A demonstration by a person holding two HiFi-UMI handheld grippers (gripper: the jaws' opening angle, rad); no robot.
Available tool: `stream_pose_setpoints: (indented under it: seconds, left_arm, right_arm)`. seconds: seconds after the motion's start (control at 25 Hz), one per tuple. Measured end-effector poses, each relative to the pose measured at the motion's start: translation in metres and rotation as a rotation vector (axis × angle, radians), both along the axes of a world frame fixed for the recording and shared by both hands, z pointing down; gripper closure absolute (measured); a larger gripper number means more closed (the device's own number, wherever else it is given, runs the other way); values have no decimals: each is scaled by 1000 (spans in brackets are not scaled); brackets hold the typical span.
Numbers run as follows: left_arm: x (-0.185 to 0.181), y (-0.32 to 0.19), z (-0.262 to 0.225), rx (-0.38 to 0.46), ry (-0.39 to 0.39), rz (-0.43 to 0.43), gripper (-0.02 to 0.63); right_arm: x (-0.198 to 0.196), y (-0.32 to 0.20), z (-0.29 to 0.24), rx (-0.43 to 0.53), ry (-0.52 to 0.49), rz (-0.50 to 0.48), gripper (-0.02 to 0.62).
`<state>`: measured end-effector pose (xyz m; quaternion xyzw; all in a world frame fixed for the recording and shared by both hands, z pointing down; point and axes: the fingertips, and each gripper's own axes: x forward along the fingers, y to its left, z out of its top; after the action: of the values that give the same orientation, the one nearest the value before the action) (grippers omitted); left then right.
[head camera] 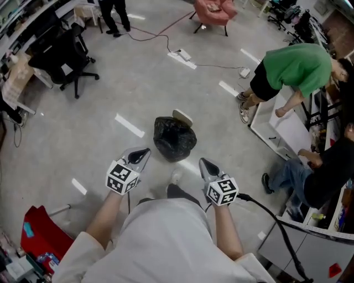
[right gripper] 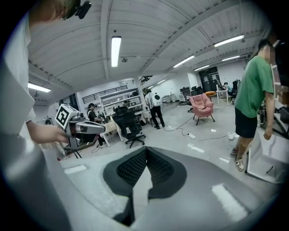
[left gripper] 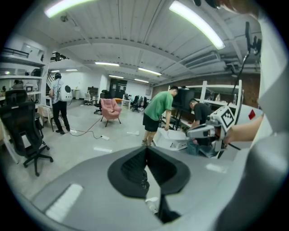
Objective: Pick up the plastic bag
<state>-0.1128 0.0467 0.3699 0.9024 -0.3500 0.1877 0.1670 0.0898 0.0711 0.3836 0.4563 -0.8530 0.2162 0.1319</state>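
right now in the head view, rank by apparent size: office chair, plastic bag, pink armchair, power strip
1. black office chair
2. plastic bag
3. pink armchair, cropped by the frame, so unsure against the bag
4. power strip

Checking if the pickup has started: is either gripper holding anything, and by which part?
Nothing is held. The left gripper and right gripper both have jaws shut on nothing; the black plastic bag lies ahead of them, untouched.

no readable text, no labels or brands, no numbers or signs in any view
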Motion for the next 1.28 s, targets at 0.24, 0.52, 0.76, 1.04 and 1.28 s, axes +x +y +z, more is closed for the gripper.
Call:
stream_pose_setpoints:
  seconds: [0.24, 0.52, 0.76, 1.04, 1.28]
  left_arm:
    - [20, -39, 8, 18, -25, -24, 601]
    - [37, -65, 20, -2, -69, -25, 601]
    - [27, -88, 46, -40, -106, -18, 601]
    - [13, -116, 82, -80, -125, 32, 601]
    - [2, -143, 130, -125, -121, 41, 601]
  right_arm:
    - [18, -39, 16, -13, 43, -64, 594]
    - [37, -68, 33, -58, 37, -106, 594]
    - [48, -85, 61, -115, 50, -88, 594]
    - [51, -106, 86, -152, 73, -27, 594]
    - [45, -127, 128, -181, 110, -2, 594]
